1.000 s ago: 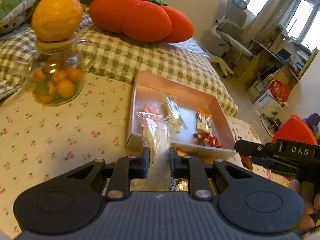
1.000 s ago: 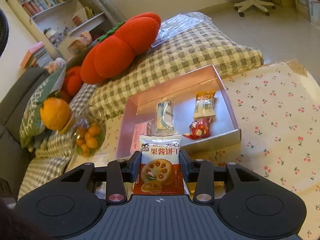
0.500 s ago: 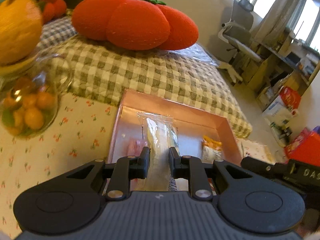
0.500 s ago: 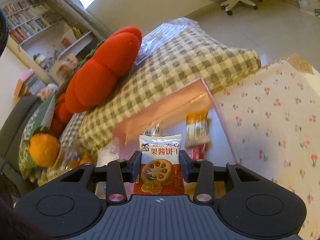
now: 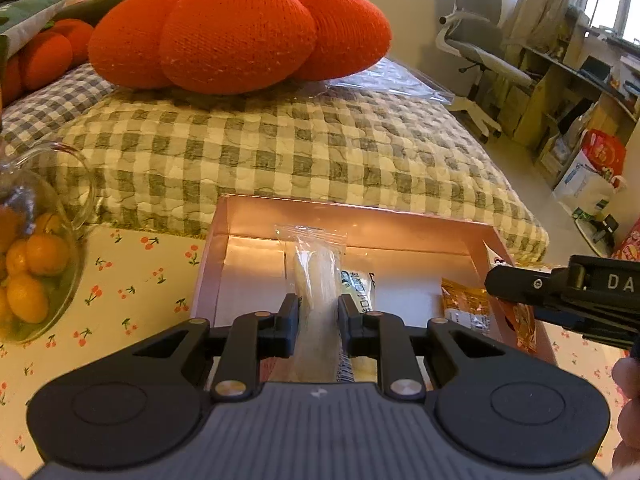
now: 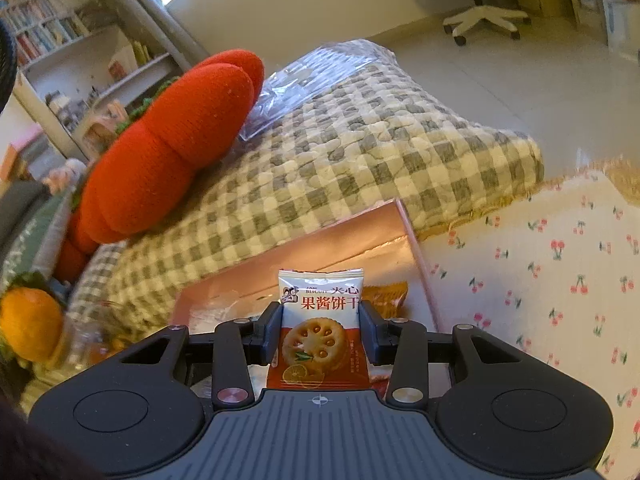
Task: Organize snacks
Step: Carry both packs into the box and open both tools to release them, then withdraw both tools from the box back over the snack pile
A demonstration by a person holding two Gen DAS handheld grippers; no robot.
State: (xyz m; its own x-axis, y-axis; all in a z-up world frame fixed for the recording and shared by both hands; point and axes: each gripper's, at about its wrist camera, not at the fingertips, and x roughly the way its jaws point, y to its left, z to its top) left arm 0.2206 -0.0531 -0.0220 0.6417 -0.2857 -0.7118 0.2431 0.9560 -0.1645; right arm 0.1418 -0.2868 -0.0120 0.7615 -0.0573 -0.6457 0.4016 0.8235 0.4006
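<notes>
My left gripper is shut on a long clear-wrapped snack and holds it over the near left part of the pink box. Inside the box lie a white packet and an orange packet. My right gripper is shut on a red-and-white jam biscuit packet and holds it over the same pink box, with the orange packet just behind it. The right gripper's body shows at the right edge of the left wrist view.
A glass bowl of small oranges stands left of the box on the cherry-print cloth. A checked quilt with a red pumpkin cushion lies behind the box. An office chair stands far right.
Both grippers have moved forward and lower over the pink box, each still holding its packet. The glass bowl has slid toward the left edge of the left wrist view.
</notes>
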